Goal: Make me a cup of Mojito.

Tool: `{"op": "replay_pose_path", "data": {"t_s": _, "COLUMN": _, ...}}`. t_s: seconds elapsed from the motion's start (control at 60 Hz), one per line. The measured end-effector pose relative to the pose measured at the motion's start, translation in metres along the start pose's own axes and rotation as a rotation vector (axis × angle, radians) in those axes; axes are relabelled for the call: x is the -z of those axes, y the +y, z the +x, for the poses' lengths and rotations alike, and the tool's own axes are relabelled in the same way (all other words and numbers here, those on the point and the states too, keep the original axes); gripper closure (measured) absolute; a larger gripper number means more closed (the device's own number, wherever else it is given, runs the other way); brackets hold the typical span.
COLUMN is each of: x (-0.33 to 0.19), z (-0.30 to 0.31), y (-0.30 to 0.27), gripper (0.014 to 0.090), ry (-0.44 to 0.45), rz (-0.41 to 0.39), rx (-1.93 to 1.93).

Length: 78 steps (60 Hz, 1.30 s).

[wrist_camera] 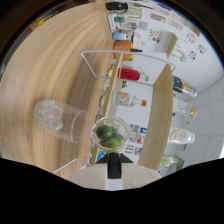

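Two limes (pixel 110 136) — hand-held gripper hidden

The big light brown wooden surface (pixel 55 65) fills most of what you see, with thin lines of wood grain running along it. At its far side stands a small open shelf made of pale wooden boards (pixel 162 107), tipped over sideways in this view. A thin white wire frame (pixel 97 52) runs around the front of it. Behind the shelf is a plain white wall (pixel 207 120). Higher up on that wall hang white paper sheets with small coloured pictures (pixel 162 30). The light is soft and even, with no hard shadows.
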Motion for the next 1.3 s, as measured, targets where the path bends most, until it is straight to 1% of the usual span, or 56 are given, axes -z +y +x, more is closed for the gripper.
{"op": "replay_pose_path", "data": {"t_s": 0.067, "x": 0.003, "z": 0.003, "y": 0.002, "gripper": 0.0890, "ry": 0.003, "rz": -0.017, "rx": -0.067}}
{"op": "replay_pose_path", "data": {"t_s": 0.183, "x": 0.011, "z": 0.022, "y": 0.012, "gripper": 0.0892, "ry": 0.030, "rz": -0.079, "rx": -0.297}}
{"op": "replay_pose_path", "data": {"t_s": 0.267, "x": 0.024, "z": 0.041, "y": 0.025, "gripper": 0.0890, "ry": 0.045, "rz": -0.131, "rx": -0.554}}
{"op": "replay_pose_path", "data": {"t_s": 0.367, "x": 0.041, "z": 0.059, "y": 0.040, "gripper": 0.0890, "ry": 0.071, "rz": -0.175, "rx": -0.882}}
{"op": "replay_pose_path", "data": {"t_s": 0.45, "x": 0.054, "z": 0.060, "y": 0.059, "gripper": 0.0889, "ry": 0.080, "rz": -0.205, "rx": -1.140}}
{"op": "replay_pose_path", "data": {"t_s": 0.55, "x": 0.061, "z": 0.041, "y": 0.084, "gripper": 0.0890, "ry": 0.060, "rz": -0.243, "rx": -1.360}}
{"op": "replay_pose_path", "data": {"t_s": 0.6, "x": 0.062, "z": 0.023, "y": 0.095, "gripper": 0.0891, "ry": 0.037, "rz": -0.269, "rx": -1.435}}
{"op": "replay_pose_path", "data": {"t_s": 0.683, "x": 0.062, "z": -0.020, "y": 0.110, "gripper": 0.0891, "ry": -0.028, "rz": -0.323, "rx": -1.539}}
{"op": "replay_pose_path", "data": {"t_s": 0.883, "x": 0.058, "z": -0.133, "y": 0.127, "gripper": 0.0891, "ry": -0.239, "rz": -0.481, "rx": -1.718}}
{"op": "replay_pose_path", "data": {"t_s": 1.0, "x": 0.054, "z": -0.185, "y": 0.131, "gripper": 0.0892, "ry": -0.333, "rz": -0.530, "rx": -1.754}}
{"op": "replay_pose_path", "data": {"t_s": 1.117, "x": 0.053, "z": -0.218, "y": 0.129, "gripper": 0.0891, "ry": -0.419, "rz": -0.573, "rx": -1.770}}
{"op": "replay_pose_path", "data": {"t_s": 1.15, "x": 0.051, "z": -0.228, "y": 0.127, "gripper": 0.0890, "ry": -0.429, "rz": -0.580, "rx": -1.779}}
{"op": "replay_pose_path", "data": {"t_s": 1.233, "x": 0.053, "z": -0.243, "y": 0.123, "gripper": 0.0890, "ry": -0.490, "rz": -0.606, "rx": -1.803}}
{"op": "replay_pose_path", "data": {"t_s": 1.3, "x": 0.052, "z": -0.255, "y": 0.121, "gripper": 0.0887, "ry": -0.498, "rz": -0.622, "rx": -1.808}}
